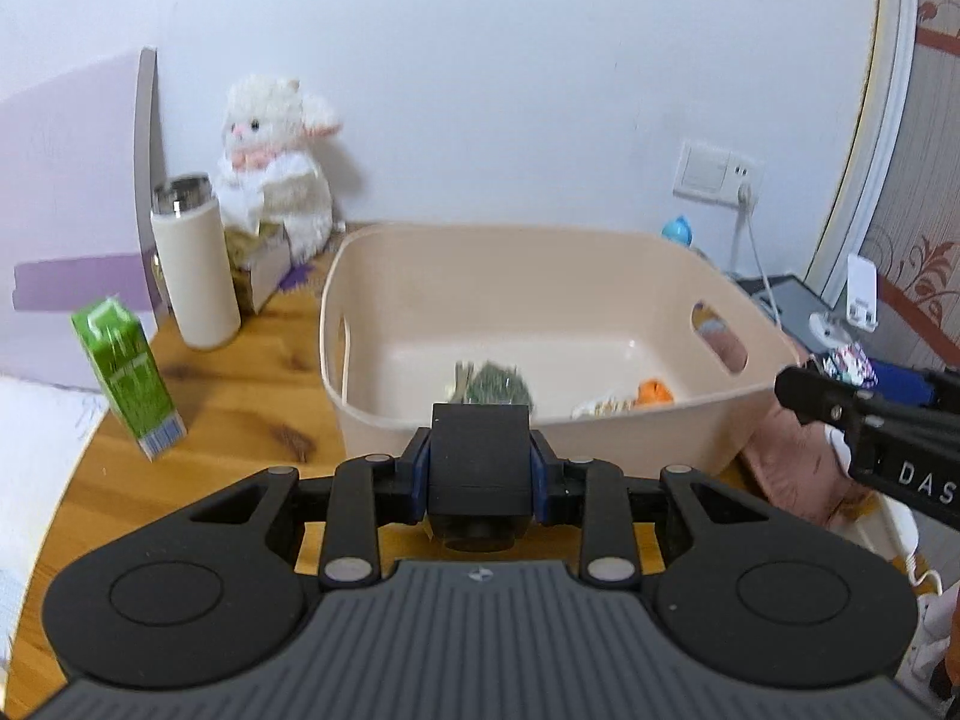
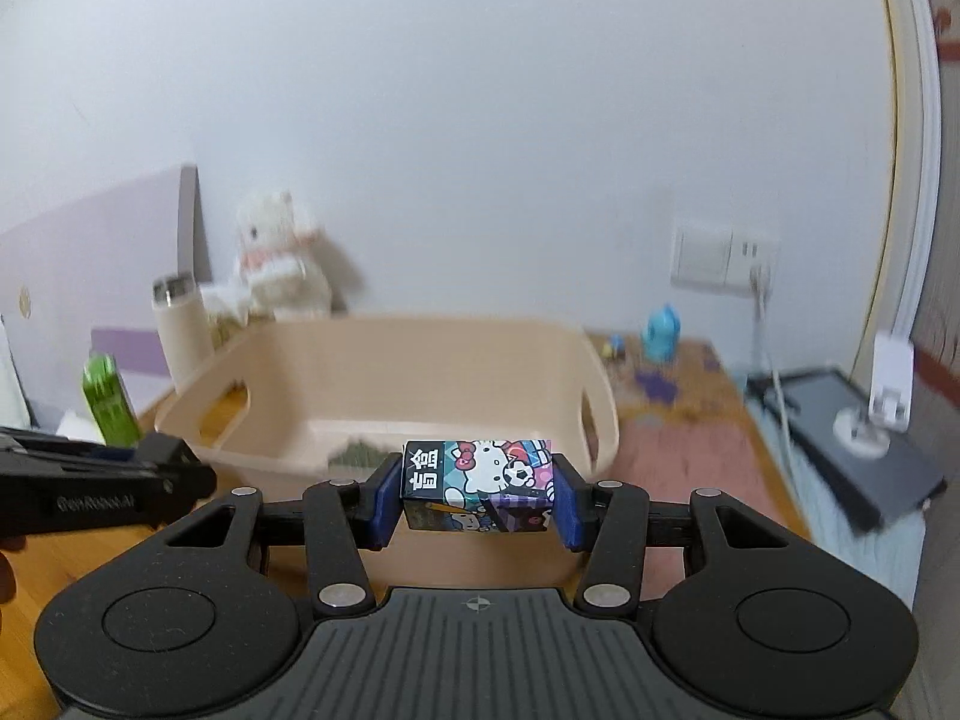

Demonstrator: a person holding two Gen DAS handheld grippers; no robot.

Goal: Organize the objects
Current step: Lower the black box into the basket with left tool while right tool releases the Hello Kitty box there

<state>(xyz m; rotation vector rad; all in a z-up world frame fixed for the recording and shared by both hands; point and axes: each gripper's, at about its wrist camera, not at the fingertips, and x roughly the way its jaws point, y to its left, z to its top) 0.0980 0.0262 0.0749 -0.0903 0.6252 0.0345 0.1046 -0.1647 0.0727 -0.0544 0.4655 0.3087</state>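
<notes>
The left hand-held gripper point(image 1: 480, 450) is closed on a black block point(image 1: 480, 456), which sits clamped between its blue pads point(image 1: 420, 468) just in front of the near wall of the bin point(image 1: 540, 276). The right hand-held gripper point(image 2: 477, 489) is closed on a cartoon box point(image 2: 477, 486), held lengthwise between its blue pads point(image 2: 384, 498) in front of the bin's near wall point(image 2: 420, 546). In the left wrist view the right hand-held gripper point(image 1: 840, 384) enters from the right, beside the bin's right wall, with the cartoon box point(image 1: 849, 363) partly visible at its tip. The beige bin stands on the wooden tabletop point(image 1: 240, 396) and contains a green item point(image 1: 498, 387), an orange item point(image 1: 654, 391) and a pale item point(image 1: 606, 405); their identity cannot be told. A green carton point(image 1: 126, 378) stands upright on the tabletop left of the bin, well apart from it. A white bottle point(image 1: 195, 264) with a metal cap stands behind the carton. A plush toy point(image 1: 276, 162) sits against the wall behind the bottle. A blue figure point(image 2: 660, 333) stands on the tabletop right of the bin.
</notes>
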